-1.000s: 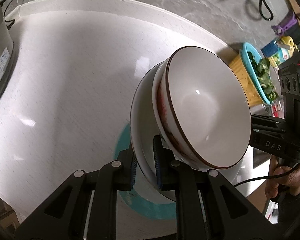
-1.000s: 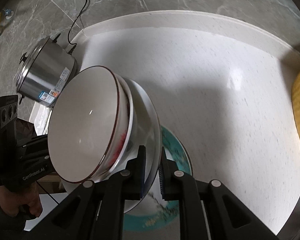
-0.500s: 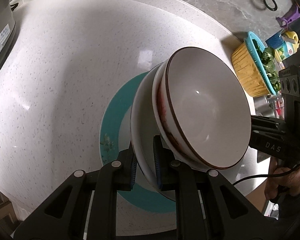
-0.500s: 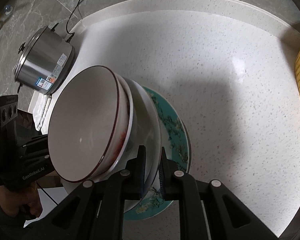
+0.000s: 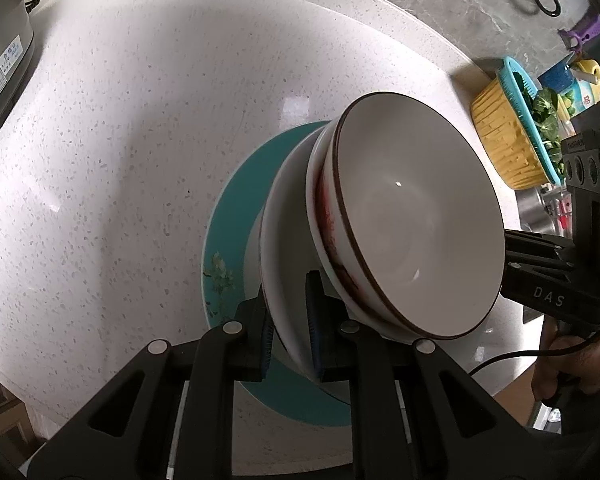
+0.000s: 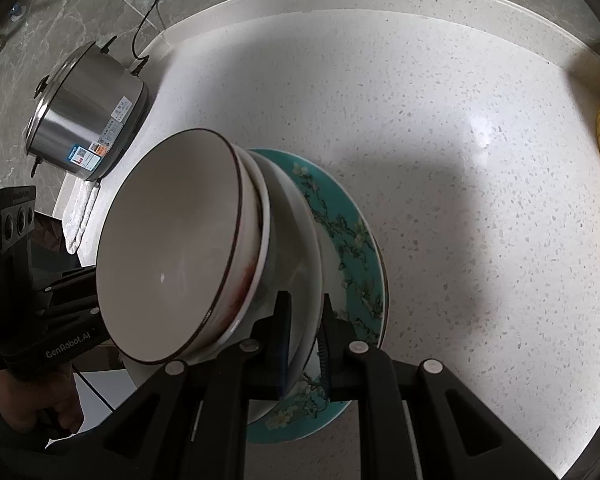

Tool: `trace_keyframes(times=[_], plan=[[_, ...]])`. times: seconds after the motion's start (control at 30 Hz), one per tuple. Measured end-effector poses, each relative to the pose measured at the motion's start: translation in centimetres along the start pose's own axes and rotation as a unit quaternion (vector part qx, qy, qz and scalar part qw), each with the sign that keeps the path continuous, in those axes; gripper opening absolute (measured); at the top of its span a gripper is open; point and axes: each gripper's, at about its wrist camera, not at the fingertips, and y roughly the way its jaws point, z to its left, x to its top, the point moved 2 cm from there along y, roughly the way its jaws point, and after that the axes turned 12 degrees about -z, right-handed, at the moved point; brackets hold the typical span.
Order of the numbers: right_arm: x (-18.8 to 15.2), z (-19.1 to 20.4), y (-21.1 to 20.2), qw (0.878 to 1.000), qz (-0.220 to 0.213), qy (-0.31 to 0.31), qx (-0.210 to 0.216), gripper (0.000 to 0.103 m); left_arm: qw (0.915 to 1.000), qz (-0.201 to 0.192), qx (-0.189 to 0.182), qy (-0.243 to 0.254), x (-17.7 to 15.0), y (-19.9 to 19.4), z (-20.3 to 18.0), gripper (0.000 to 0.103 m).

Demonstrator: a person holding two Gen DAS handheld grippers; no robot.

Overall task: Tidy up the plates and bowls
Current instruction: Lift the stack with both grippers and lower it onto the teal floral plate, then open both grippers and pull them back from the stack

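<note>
A stack of nested bowls hangs between my two grippers over a teal floral plate (image 5: pixel 228 240) (image 6: pixel 352 236) on the white counter. The top one is a brown-rimmed bowl (image 5: pixel 412 216) (image 6: pixel 168 248) with a red-patterned bowl under it. The lowest is a large white bowl (image 5: pixel 284 240) (image 6: pixel 300 248). My left gripper (image 5: pixel 288 320) is shut on the white bowl's rim on one side. My right gripper (image 6: pixel 304 336) is shut on its rim on the opposite side. I cannot tell whether the stack touches the plate.
A steel cooker (image 6: pixel 88 116) with a black cord stands at the counter's far left, a white cloth (image 6: pixel 80 216) beside it. A yellow and blue basket of greens (image 5: pixel 516 132) and some bottles stand at the right. The counter edge runs close to me.
Both grippers have carried the bowl stack farther over the counter. The teal plate has come into fuller view under and behind the stack. The grip on the white bowl is unchanged.
</note>
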Motion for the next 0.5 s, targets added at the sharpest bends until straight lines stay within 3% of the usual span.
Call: trace_keyframes(times=[0.33, 0.43, 0.5], plan=[[-0.8, 0.4, 0.2, 1.0, -0.012, -0.004, -0.003, 0.018, 0.9995, -0.017, -0.001, -0.026, -0.5, -0.4, 0.3, 0.011], [-1.1, 0.8, -0.2, 1.0, -0.018, -0.015, -0.003, 0.024, 0.9987, -0.038, 0.011, -0.033, -0.3, -1.4, 0.5, 0.015], [-1.2, 0.6, -0.6, 1.0, -0.02, -0.022, -0.005, 0.039, 0.9976, -0.052, 0.018, -0.043, -0.2, -2.3, 0.8, 0.015]])
